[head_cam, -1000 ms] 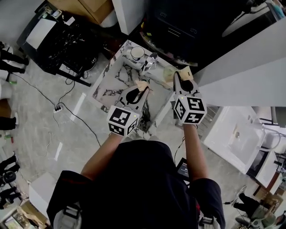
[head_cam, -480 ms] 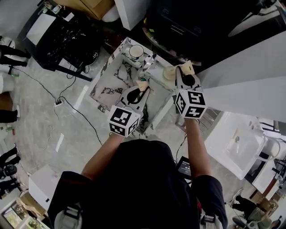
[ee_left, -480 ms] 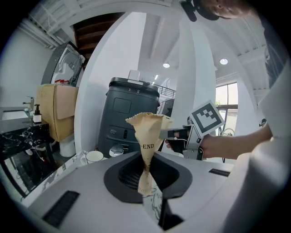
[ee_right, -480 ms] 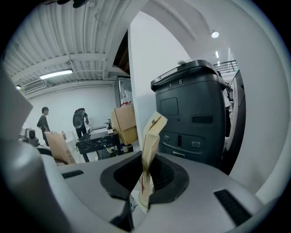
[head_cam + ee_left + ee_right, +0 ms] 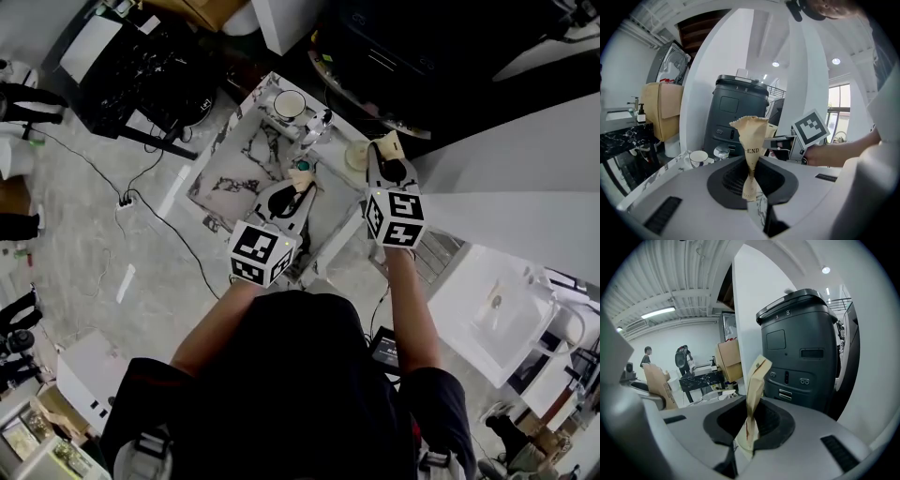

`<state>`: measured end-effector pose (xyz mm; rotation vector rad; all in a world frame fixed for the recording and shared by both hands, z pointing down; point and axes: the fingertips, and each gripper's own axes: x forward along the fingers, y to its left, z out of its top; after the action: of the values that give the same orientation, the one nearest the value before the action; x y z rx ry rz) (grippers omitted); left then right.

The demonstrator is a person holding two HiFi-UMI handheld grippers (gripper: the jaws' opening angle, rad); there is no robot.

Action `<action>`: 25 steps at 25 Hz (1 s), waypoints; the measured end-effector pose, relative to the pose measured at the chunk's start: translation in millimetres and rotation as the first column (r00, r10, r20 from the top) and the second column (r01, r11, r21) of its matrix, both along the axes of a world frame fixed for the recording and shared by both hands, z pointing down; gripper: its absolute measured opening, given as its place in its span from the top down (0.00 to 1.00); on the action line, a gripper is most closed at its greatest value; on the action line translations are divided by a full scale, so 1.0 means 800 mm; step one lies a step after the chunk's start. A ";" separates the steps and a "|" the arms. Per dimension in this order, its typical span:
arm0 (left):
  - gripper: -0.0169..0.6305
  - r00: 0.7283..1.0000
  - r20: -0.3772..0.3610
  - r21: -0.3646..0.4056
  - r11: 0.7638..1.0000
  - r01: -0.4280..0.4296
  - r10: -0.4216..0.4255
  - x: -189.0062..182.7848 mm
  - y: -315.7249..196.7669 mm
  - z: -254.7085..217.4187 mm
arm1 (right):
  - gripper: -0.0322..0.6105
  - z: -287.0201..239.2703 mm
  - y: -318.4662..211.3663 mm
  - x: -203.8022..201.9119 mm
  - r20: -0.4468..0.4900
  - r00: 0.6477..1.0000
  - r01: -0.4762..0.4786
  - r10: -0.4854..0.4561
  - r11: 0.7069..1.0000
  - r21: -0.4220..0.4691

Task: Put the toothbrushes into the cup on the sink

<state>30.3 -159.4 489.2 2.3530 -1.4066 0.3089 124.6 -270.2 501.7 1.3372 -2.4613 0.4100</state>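
The white cup (image 5: 289, 105) with a dark rim stands upright at the far left corner of the marble-patterned sink (image 5: 230, 183). A chrome faucet (image 5: 319, 125) is just to its right. Both toothbrushes are out of the cup, one in each gripper.

The left gripper (image 5: 296, 186) hangs over the middle of the sink, nearer to the person than the cup and faucet. Its jaws are clamped on a paper-wrapped toothbrush (image 5: 752, 140). In the left gripper view the kraft packet is pinched at its lower part and its long axis runs straight out along the jaws. The flared, crimped end printed "END" is the far one. In the head view that free end points toward the faucet and stops short of it, apart from the cup.

The right gripper (image 5: 388, 161) is held at the sink's right edge, level with the faucet and well apart from the cup. Its jaws are likewise closed on a second paper-wrapped toothbrush (image 5: 754, 390). This packet also lies lengthwise along the jaws and is gripped low. Its folded free end leads outward and leans a little to the right in the right gripper view. In the head view the tip points away from the person, past the sink's far right corner.

A dark grey cabinet (image 5: 801, 348) stands beyond both packets.
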 end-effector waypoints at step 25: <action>0.91 1.000 -0.001 -0.034 0.999 0.006 -0.006 0.004 0.006 0.015 | 0.86 0.044 0.003 -0.008 -0.028 0.999 0.030 -0.033 0.996 -0.082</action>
<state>33.5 -154.8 501.3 2.3213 -1.3966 0.3268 117.9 -267.8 537.0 1.2617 -2.4116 0.4745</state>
